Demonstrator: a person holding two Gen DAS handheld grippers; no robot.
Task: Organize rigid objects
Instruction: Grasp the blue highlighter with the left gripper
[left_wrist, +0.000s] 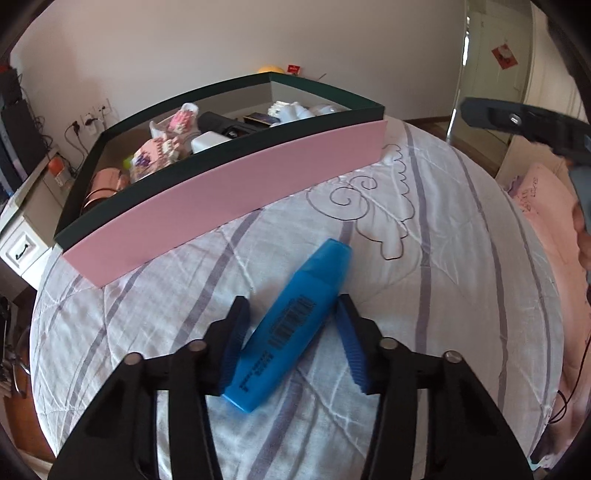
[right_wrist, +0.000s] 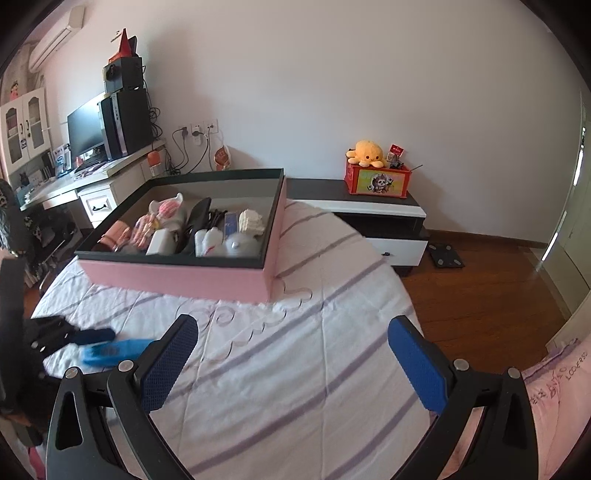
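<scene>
A blue highlighter (left_wrist: 291, 328) lies slantwise on the white striped bedspread (left_wrist: 443, 258). My left gripper (left_wrist: 291, 306) points down at it, one blue pad against each side of its body, so it is shut on the pen. The right wrist view shows the same highlighter (right_wrist: 110, 350) at the far left, under the dark left gripper (right_wrist: 74, 336). My right gripper (right_wrist: 291, 332) hangs open over bare bedspread with nothing between its pads. Behind stands a pink box with a dark rim (left_wrist: 236, 192), (right_wrist: 177, 277), holding several toys and small items.
A desk with a monitor and computer tower (right_wrist: 125, 122) stands left of the bed. A low black-and-white cabinet (right_wrist: 369, 210) carries a red box with a yellow plush octopus (right_wrist: 367, 151). Wooden floor (right_wrist: 480, 288) lies to the right, and a pink pillow (left_wrist: 546, 221) at the bed's right edge.
</scene>
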